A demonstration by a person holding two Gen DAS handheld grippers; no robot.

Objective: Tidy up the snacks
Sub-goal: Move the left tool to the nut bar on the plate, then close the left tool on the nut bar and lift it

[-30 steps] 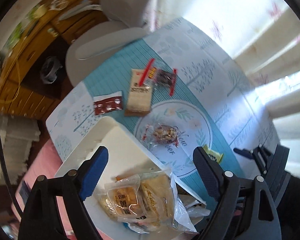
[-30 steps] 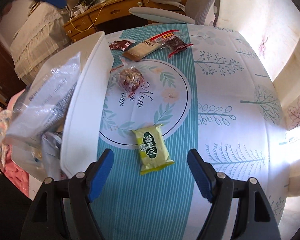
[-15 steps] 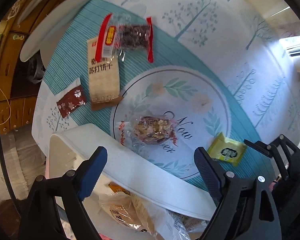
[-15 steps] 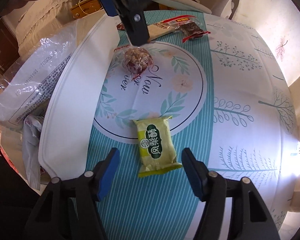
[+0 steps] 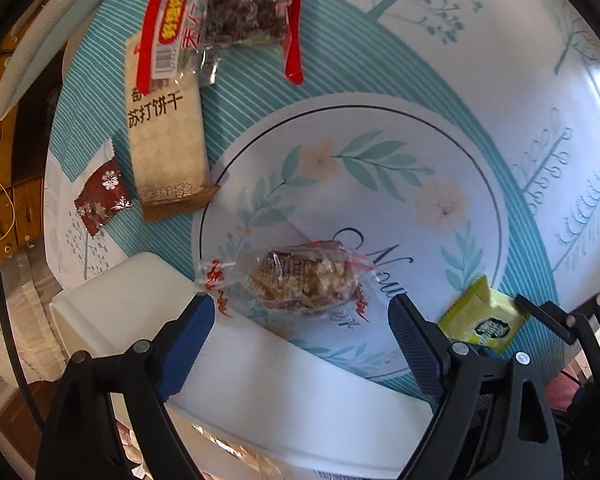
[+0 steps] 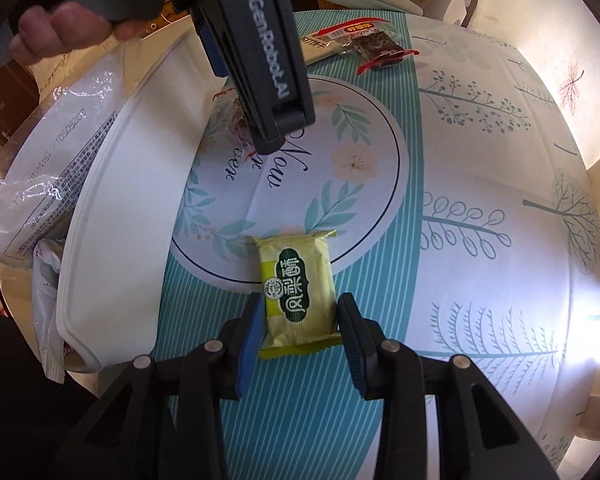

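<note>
A: Where is the right gripper point(image 6: 296, 320)?

B: Down at the table point(image 6: 480, 280), with the yellow-green snack packet point(image 6: 298, 288) between its blue pads point(image 6: 250, 328). The jaws are closing. The pads stand just beside the packet's two long sides, and I cannot tell whether they press it yet. The packet lies flat across the rim of the round printed medallion in the middle of the tablecloth, on the side towards the right gripper.

A: And the left gripper point(image 5: 300, 324)?

B: Wide open, holding nothing, pointing steeply down. Between its fingertips, lower on the cloth, lies the clear-wrapped nut cake point(image 5: 304, 282), inside the medallion near the white bin point(image 5: 284, 376).

A: Where does the bin stand?

B: At the table's left edge as the right camera shows it. A large clear bag point(image 6: 40, 184) with printed text lies in it, over other wrappers.

A: What else is on the table?

B: Towards the far edge, on the striped part: a long beige cracker packet point(image 5: 166, 144), a clear packet with red ends point(image 5: 236, 16) overlapping its far end, and a small dark red sachet point(image 5: 102, 200) just beside its near end, close to the bin's corner.

A: Is the person visible?

B: Only fingers point(image 6: 66, 28) around the left gripper's handle.
</note>
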